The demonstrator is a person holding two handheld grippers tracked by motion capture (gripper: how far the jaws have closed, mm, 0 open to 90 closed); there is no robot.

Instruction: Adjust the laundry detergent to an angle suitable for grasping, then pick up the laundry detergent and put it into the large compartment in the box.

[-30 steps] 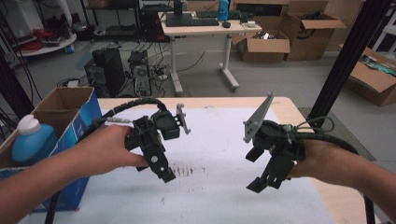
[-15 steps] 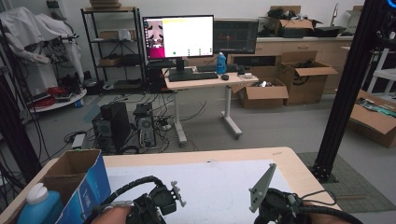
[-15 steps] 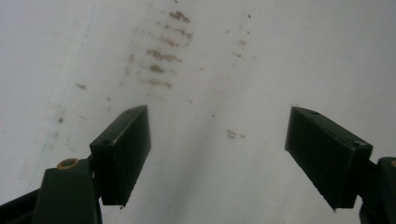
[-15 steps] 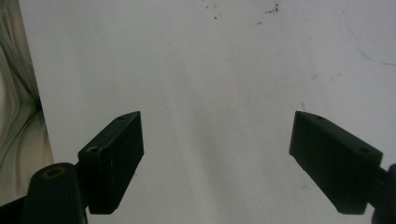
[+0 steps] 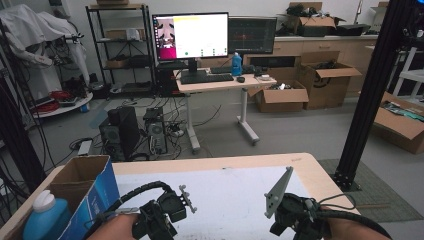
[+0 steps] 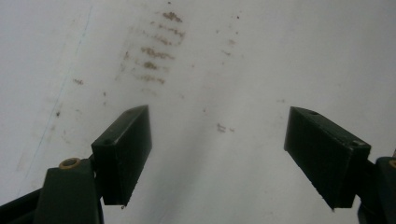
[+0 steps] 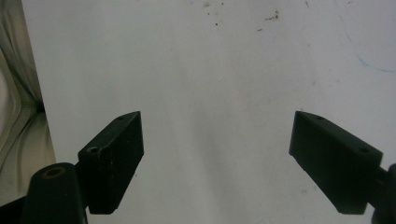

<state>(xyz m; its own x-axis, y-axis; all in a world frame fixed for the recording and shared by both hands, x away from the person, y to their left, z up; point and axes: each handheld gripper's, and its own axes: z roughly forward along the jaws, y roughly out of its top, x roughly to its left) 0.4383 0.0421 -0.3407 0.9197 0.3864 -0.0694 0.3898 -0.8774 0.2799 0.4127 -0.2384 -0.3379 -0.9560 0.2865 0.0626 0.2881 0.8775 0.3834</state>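
My left gripper (image 6: 217, 135) is open, its two black jaws wide apart with nothing between them, just above a white sheet (image 6: 243, 56) marked with brown smudges (image 6: 156, 46). My right gripper (image 7: 217, 140) is open as well and holds nothing. It hangs over the same white sheet (image 7: 210, 70), near the sheet's edge (image 7: 35, 93). In the high view the left gripper's body (image 5: 162, 215) and the right gripper's grey plate (image 5: 277, 192) sit at the bottom of the frame, over the white sheet (image 5: 225, 192) on the wooden table (image 5: 310, 167).
A cardboard box with a blue side (image 5: 87, 192) stands at the table's left, with a blue bottle (image 5: 45, 217) beside it. A black post (image 5: 372, 95) rises off the table's right corner. Beyond the table are a desk with monitors (image 5: 192, 37) and more boxes.
The high view has swung upward to take in the room, so both grippers and hands have dropped to the bottom of the frame. Both grippers stay open and apart.
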